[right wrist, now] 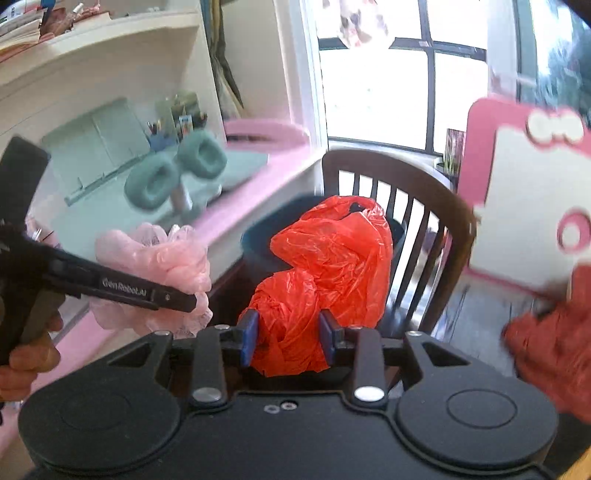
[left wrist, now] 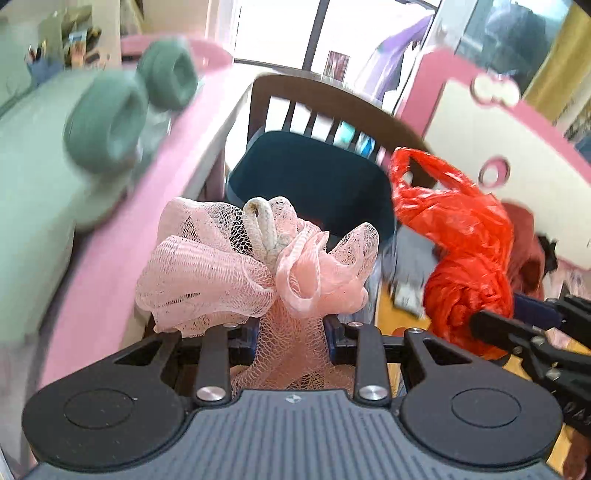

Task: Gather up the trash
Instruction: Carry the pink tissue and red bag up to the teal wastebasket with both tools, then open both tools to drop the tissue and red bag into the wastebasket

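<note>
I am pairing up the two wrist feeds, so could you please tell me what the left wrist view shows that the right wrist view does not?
Only the left wrist view shows the white cord loop on the pink mesh sponge that the left gripper holds.

Only the right wrist view shows the shelf above the desk and the person's hand on the left gripper's handle.

Both show the sponge, the red plastic bag in the right gripper, the green headphones and the wooden chair.
</note>
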`<state>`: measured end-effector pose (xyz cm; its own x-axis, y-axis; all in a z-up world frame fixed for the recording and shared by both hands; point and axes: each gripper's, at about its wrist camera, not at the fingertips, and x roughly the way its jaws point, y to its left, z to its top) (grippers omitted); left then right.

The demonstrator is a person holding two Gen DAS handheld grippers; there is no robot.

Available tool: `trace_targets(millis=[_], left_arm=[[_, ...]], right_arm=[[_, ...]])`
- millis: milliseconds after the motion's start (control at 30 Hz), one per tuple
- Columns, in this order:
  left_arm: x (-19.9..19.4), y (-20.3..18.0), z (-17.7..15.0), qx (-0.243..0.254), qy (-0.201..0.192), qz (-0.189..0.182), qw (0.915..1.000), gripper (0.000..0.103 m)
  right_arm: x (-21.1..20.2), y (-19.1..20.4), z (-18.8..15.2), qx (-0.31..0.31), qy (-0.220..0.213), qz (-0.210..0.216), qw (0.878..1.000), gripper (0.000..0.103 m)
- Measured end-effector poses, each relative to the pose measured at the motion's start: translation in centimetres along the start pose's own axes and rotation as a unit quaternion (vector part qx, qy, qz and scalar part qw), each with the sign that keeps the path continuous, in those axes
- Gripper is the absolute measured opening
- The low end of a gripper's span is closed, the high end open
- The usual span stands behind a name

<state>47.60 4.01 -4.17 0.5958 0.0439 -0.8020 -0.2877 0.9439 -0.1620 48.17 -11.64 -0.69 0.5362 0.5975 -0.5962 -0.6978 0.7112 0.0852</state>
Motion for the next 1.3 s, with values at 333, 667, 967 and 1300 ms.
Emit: trace_targets(millis=[333,667,967,1300], left_arm=[[5.8,-4.7,12.0,0.013,-0.036,0.007,0.9993,0.03],[14.7,-5.4,12.8,0.039,0.025,0.056,0.9973,0.031],[18.8,-4.8,11.8,0.026,0.08,0.066,0.9943,0.031],[17.6,-4.3,11.2,0.01,0.066,0.051,0.9964,0.069]], right_arm=[[6.7,-2.1,5.5,-0.064,-0.006,-0.033,0.997,0.034],[13.8,-3.5,4.6,-0.065,0.047,-0.034,0.996,0.034],[16.3,-3.8,2.8,-0.063,0.083,-0.027,0.994,0.037],[14.9,-3.4,2.5,-0.049,0.078,-0.002,0.996,0.047]])
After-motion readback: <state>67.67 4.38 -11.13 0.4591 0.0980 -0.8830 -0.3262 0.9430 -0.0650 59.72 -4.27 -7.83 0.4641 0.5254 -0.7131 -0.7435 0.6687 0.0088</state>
